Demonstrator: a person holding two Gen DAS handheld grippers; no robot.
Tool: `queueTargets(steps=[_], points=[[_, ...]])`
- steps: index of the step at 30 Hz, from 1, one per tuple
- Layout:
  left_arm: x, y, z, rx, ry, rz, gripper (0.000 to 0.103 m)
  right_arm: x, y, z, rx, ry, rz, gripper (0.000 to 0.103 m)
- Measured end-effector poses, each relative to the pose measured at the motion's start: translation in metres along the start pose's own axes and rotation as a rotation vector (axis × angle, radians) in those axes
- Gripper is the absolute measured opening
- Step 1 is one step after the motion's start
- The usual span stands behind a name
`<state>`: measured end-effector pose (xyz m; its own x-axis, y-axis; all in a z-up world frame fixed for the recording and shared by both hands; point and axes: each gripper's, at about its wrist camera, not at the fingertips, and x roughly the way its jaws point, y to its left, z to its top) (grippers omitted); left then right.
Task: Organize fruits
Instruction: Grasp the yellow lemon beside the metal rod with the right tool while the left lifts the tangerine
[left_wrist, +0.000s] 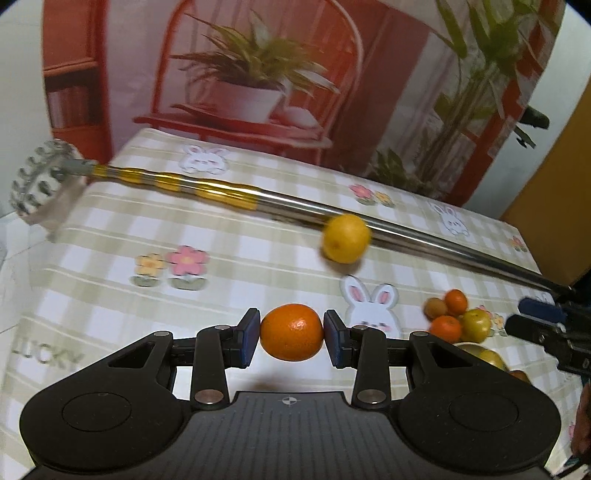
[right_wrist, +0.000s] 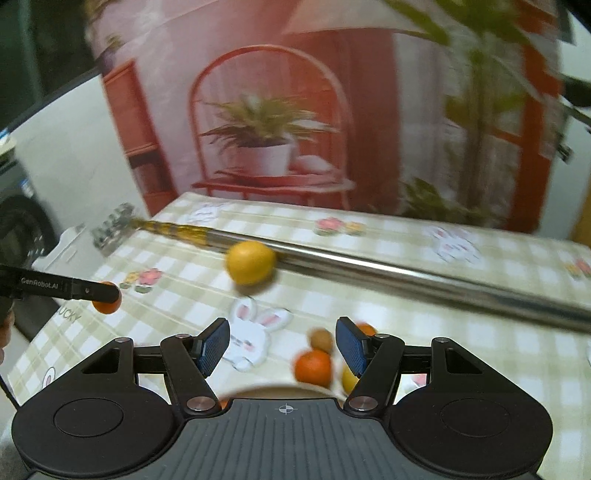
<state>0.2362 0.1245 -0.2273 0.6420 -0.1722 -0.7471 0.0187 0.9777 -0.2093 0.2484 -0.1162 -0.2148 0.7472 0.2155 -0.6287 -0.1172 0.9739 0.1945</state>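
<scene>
My left gripper (left_wrist: 291, 334) is shut on an orange mandarin (left_wrist: 291, 331), held above the checked tablecloth (left_wrist: 110, 295). The right wrist view shows that same mandarin (right_wrist: 107, 304) at the left, behind the left gripper's black finger (right_wrist: 92, 291). A yellow citrus fruit (left_wrist: 346, 239) (right_wrist: 251, 263) lies mid-table against a metal pole (left_wrist: 295, 205). My right gripper (right_wrist: 284, 349) is open with nothing between its blue pads, above a cluster of fruit: an orange mandarin (right_wrist: 313, 367), a brown fruit (right_wrist: 321, 340) and a yellowish one (right_wrist: 349, 380). In the left wrist view this cluster (left_wrist: 456, 319) sits at the right, next to the right gripper (left_wrist: 539, 325).
A long steel pole (right_wrist: 406, 277) with yellow bands and a toothed head (left_wrist: 37, 181) lies diagonally across the table. A pale bowl rim (right_wrist: 273, 390) shows just below the right gripper. A printed backdrop with a potted plant (left_wrist: 251, 74) stands behind the table's far edge.
</scene>
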Motion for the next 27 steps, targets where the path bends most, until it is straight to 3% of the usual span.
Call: queueTargets(steps=[6, 17, 22, 27], points=[[-0.008, 0.031, -0.003, -0.039, -0.035, 0.038, 0.04, 0.053, 0.032, 0.031, -0.032, 0.021, 0.043, 0.06], [-0.008, 0.067, -0.012, -0.139, -0.073, 0.056, 0.04, 0.151, 0.028, 0.07, 0.176, 0.103, -0.021, 0.06], [-0.006, 0.078, -0.018, -0.172, -0.076, 0.056, 0.04, 0.182, 0.019, 0.071, 0.334, 0.164, -0.066, 0.061], [-0.003, 0.086, -0.023, -0.193, -0.073, 0.058, 0.04, 0.2, 0.017, 0.07, 0.408, 0.2, -0.084, 0.062]])
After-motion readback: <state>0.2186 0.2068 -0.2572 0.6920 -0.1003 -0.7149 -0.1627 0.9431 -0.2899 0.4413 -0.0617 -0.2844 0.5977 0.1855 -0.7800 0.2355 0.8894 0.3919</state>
